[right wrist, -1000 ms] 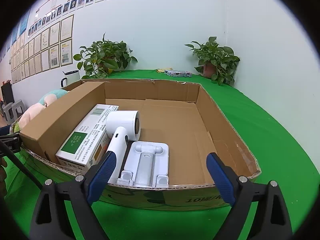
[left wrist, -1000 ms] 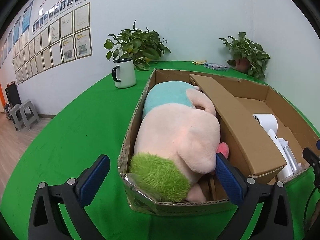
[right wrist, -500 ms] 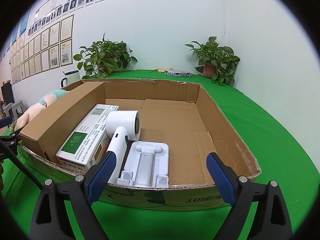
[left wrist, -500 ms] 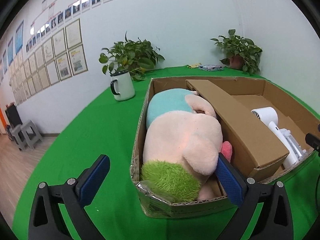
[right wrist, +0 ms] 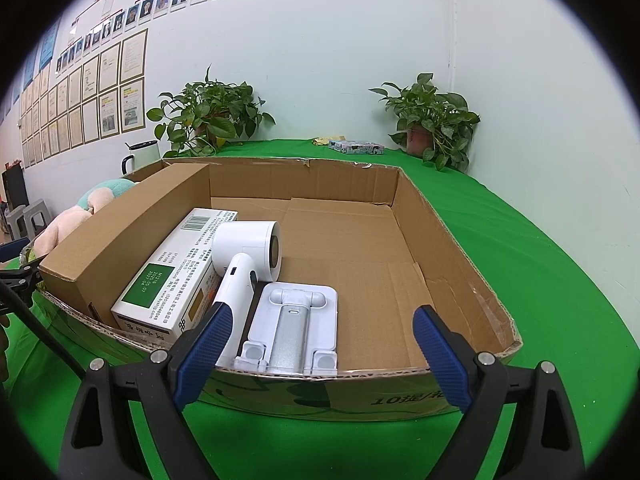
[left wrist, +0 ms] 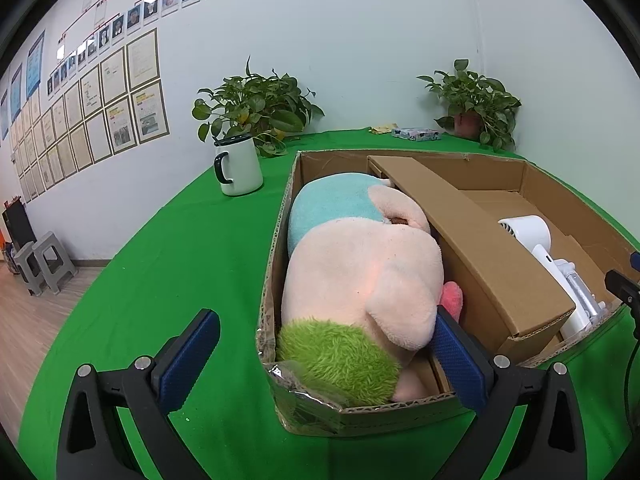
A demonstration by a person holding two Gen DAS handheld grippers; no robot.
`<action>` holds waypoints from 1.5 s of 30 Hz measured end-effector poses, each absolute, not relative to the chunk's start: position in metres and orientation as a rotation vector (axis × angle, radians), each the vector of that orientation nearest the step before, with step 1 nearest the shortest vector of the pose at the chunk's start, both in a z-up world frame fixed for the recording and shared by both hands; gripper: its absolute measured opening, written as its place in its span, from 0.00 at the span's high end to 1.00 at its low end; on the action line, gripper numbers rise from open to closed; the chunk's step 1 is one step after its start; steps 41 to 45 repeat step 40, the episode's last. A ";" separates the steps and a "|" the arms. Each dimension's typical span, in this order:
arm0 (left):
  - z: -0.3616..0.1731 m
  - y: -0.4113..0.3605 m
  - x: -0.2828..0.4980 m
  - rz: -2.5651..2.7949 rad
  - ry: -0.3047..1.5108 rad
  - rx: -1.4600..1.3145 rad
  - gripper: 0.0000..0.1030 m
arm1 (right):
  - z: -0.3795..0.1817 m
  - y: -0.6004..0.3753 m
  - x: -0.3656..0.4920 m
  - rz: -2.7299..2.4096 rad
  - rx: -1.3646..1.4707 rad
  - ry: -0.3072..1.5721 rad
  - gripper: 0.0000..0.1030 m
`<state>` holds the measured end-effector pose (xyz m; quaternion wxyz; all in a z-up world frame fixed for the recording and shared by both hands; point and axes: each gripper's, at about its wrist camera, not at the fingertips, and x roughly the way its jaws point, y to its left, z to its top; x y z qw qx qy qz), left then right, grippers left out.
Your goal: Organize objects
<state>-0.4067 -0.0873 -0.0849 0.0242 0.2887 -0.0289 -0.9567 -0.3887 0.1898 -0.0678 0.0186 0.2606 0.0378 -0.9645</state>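
A shallow cardboard box (left wrist: 532, 178) (right wrist: 452, 240) lies on the green table. A pink, teal and green plush toy (left wrist: 360, 272) (right wrist: 76, 216) fills its left section beside a cardboard divider (left wrist: 468, 232) (right wrist: 132, 220). The right section holds a white and green carton (right wrist: 176, 276), a white hair dryer (right wrist: 248, 256) (left wrist: 532, 236) and a white folding stand (right wrist: 292, 320). My left gripper (left wrist: 324, 352) is open in front of the box's near left corner, nothing between its pads. My right gripper (right wrist: 320, 344) is open before the near wall, holding nothing.
A white mug (left wrist: 238, 166) with a black handle stands left of the box. Two potted plants (left wrist: 256, 104) (left wrist: 476, 100) sit at the back against the wall, with a small patterned box (left wrist: 416, 133) between them. Grey stools (left wrist: 40, 264) stand on the floor at far left.
The left wrist view has rolled level, so the box and plush sit a little further right and upright. The right gripper's view is unchanged.
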 end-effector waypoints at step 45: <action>-0.082 -0.077 -0.399 -2.902 -0.194 0.820 0.00 | -0.068 0.190 -0.388 -2.993 0.808 0.115 0.11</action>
